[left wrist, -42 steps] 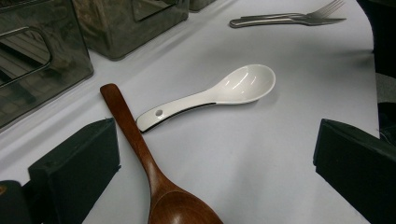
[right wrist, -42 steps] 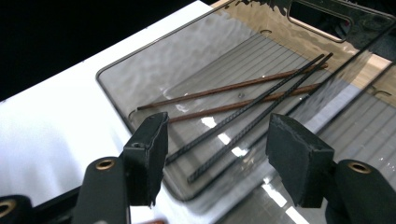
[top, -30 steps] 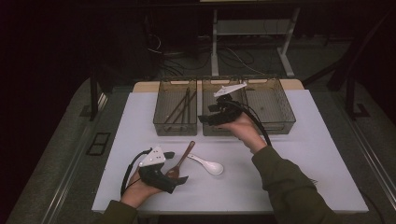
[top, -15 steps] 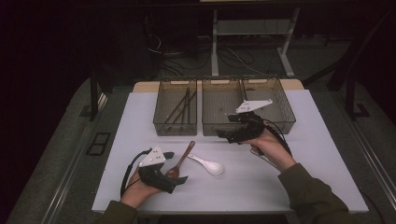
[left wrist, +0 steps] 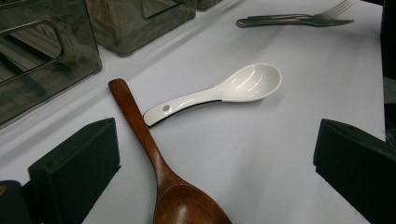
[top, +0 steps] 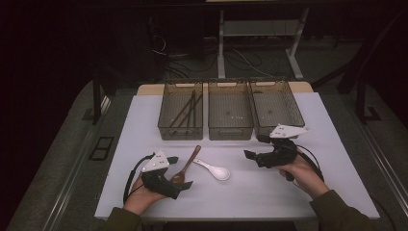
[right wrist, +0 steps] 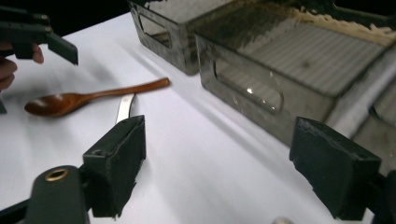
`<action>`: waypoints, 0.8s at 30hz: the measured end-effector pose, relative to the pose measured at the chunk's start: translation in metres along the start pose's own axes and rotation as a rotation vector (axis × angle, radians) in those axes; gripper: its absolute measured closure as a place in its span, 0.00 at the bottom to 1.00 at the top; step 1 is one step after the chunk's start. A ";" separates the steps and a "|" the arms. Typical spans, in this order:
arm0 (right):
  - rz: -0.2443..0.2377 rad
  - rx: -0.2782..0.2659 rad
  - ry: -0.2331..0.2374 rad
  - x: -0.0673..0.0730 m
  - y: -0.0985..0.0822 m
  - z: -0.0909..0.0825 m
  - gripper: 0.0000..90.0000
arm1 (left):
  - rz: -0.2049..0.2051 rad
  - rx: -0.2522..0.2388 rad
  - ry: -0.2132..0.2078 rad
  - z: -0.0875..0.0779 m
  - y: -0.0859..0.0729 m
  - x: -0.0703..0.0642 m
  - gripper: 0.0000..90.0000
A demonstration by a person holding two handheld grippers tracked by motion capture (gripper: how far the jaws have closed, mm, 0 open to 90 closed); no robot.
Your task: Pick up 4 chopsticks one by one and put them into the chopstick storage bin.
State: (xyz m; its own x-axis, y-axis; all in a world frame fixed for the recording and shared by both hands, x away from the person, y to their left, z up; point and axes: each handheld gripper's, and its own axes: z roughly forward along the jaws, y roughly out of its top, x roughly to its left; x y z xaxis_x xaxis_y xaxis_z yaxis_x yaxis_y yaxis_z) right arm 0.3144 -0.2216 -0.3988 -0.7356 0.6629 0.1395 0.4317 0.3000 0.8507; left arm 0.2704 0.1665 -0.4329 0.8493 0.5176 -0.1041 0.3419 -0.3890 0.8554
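white bench (top: 269, 192), three smoky bins (top: 230, 113) along the back. the wooden spoon (left wrist: 154, 163) lies between the left gripper (top: 180, 185)'s wide, empty jaws, beside the white ceramic spoon (top: 214, 169). the right gripper (top: 255, 156)'s jaws have just been opening and hold nothing. best to close low on the wooden handle, square across it, without nudging the ceramic spoon

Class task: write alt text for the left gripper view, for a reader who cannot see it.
A brown wooden spoon lies on a white table between the open black jaws of the left claw, bowl nearest the camera. Beyond it lies a white ceramic spoon, with dark transparent bins at upper left and a metal fork farther off.
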 end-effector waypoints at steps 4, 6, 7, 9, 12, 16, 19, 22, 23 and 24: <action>0.013 -0.008 -0.018 0.000 -0.017 -0.012 0.19 | 0.000 0.000 0.001 -0.001 0.000 0.000 0.00; 0.017 -0.005 -0.026 -0.001 -0.025 -0.017 0.19 | 0.002 0.000 0.001 -0.001 0.000 0.001 0.00; 0.018 -0.003 -0.027 -0.003 -0.029 -0.019 0.19 | 0.001 0.000 0.001 -0.001 0.000 0.001 0.00; 0.024 0.001 -0.034 -0.005 -0.036 -0.024 0.19 | 0.001 0.001 0.001 -0.001 0.000 0.000 0.00; 0.037 0.002 -0.041 -0.007 -0.044 -0.030 0.19 | 0.003 -0.003 0.001 -0.001 0.000 0.000 0.00; 0.037 -0.002 -0.050 -0.009 -0.051 -0.038 0.19 | 0.000 -0.004 0.005 -0.002 0.000 0.000 0.00; 0.041 -0.007 -0.059 -0.010 -0.057 -0.045 0.19 | 0.001 -0.004 0.005 -0.002 0.000 0.001 0.00; 0.035 -0.005 -0.068 -0.011 -0.065 -0.051 0.19 | -0.001 -0.004 0.007 -0.003 0.000 0.000 0.00; 0.034 -0.003 -0.072 -0.012 -0.068 -0.053 0.19 | 0.000 -0.005 0.008 -0.003 0.000 0.000 0.00; 0.034 -0.003 -0.074 -0.013 -0.070 -0.054 0.19 | -0.002 -0.007 0.009 -0.003 0.000 0.000 0.00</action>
State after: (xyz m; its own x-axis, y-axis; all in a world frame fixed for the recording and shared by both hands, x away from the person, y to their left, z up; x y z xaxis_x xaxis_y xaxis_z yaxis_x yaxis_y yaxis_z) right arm 0.2653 -0.2882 -0.4325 -0.6795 0.7220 0.1307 0.4542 0.2740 0.8477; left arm 0.2687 0.1685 -0.4313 0.8449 0.5252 -0.1015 0.3411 -0.3828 0.8585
